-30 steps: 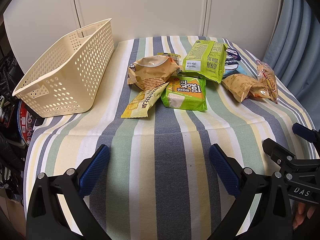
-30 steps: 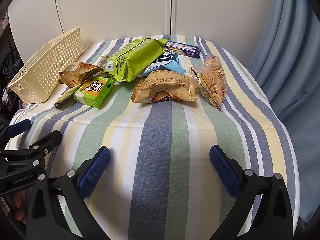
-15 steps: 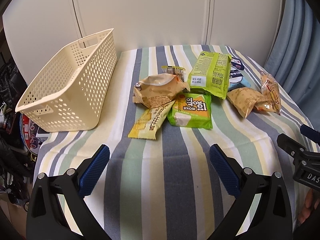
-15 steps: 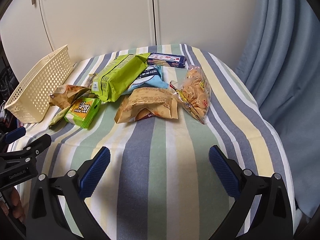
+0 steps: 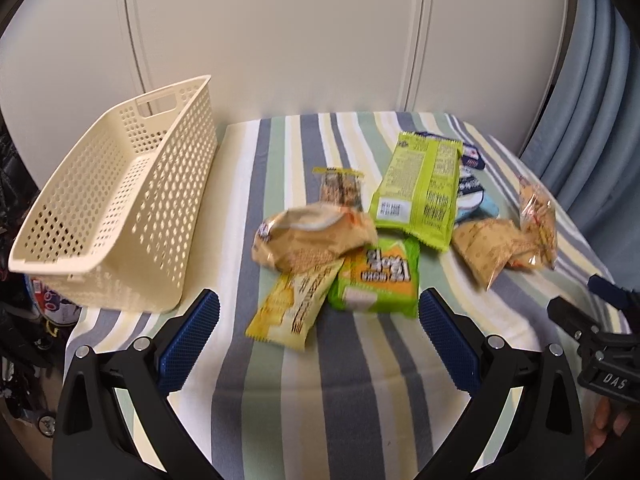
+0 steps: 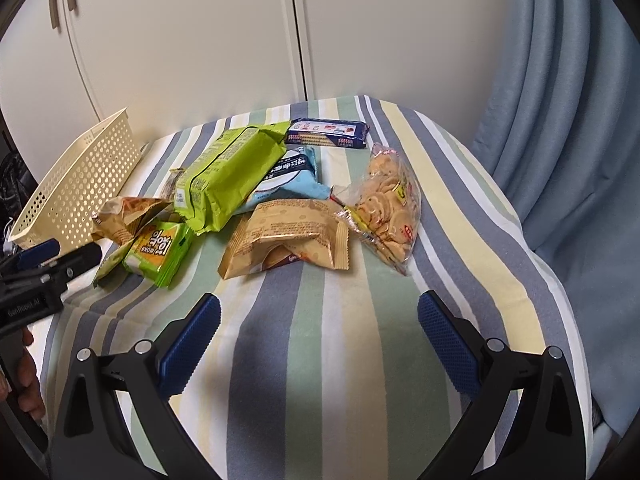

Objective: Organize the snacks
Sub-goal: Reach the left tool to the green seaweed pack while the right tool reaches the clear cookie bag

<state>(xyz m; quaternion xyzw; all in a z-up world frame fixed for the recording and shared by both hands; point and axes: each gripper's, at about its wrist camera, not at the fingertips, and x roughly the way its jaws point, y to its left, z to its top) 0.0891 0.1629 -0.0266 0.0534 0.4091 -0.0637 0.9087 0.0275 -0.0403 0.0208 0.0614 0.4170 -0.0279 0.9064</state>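
Note:
Several snack packs lie in a heap on the striped table (image 5: 320, 392). Nearest my left gripper (image 5: 318, 322) are a yellow bar pack (image 5: 294, 306) and a green-orange cracker pack (image 5: 376, 278), with a crumpled tan bag (image 5: 312, 238) behind them. A long lime-green pack (image 5: 420, 186) (image 6: 230, 178) lies further back. My left gripper is open and holds nothing. My right gripper (image 6: 318, 322) is open too, just short of a tan bag (image 6: 288, 238); a clear cookie bag (image 6: 386, 208) lies to its right. An empty cream basket (image 5: 120, 208) (image 6: 80, 176) stands at the left.
A dark blue biscuit pack (image 6: 326, 138) and a light blue pack (image 6: 294, 176) lie at the back of the heap. White cupboard doors (image 6: 240, 40) stand behind the table and a blue curtain (image 6: 560, 120) hangs at the right. Clutter (image 5: 24, 320) sits below the table's left edge.
Both grippers have risen and tilted up, so the snacks and basket sit lower in both views and more cupboard shows. Nothing was grasped; both stay open.

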